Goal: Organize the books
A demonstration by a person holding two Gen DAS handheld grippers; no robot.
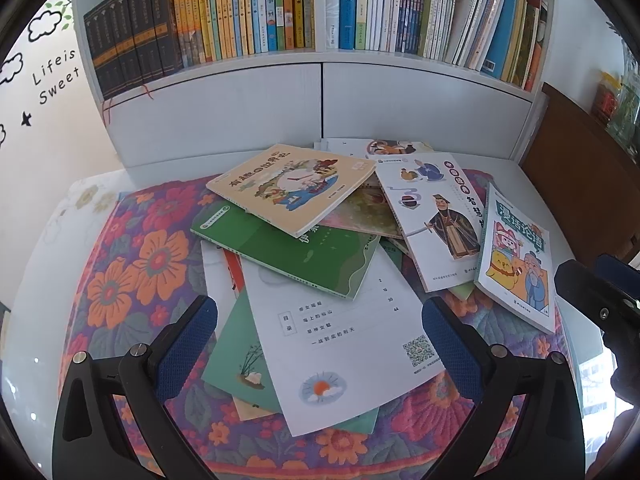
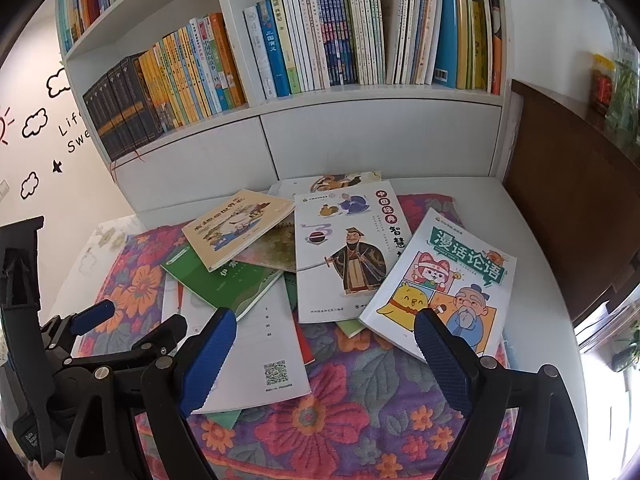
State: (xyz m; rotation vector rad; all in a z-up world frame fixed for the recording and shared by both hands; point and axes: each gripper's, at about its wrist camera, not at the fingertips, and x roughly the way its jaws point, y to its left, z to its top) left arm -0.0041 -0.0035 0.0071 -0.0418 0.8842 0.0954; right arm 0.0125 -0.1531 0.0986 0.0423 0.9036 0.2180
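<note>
A loose pile of books (image 1: 320, 240) lies at the centre of a floral cloth (image 1: 132, 264); the lower books are mostly covered and their titles are unreadable. The cloth covers a white table (image 2: 532, 248). At 12 o'clock stands a filled bookshelf (image 1: 320, 4). The left gripper (image 1: 320, 344) and right gripper (image 2: 326, 354) are both spread wide, empty, above the pile.

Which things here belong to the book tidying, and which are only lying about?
For the job:
- cream book on top of the pile
- green book
- comic book
- white booklet
- shelf of books
- left gripper and right gripper, both open

Just there:
- floral cloth
- wall stickers
- brown cabinet
</note>
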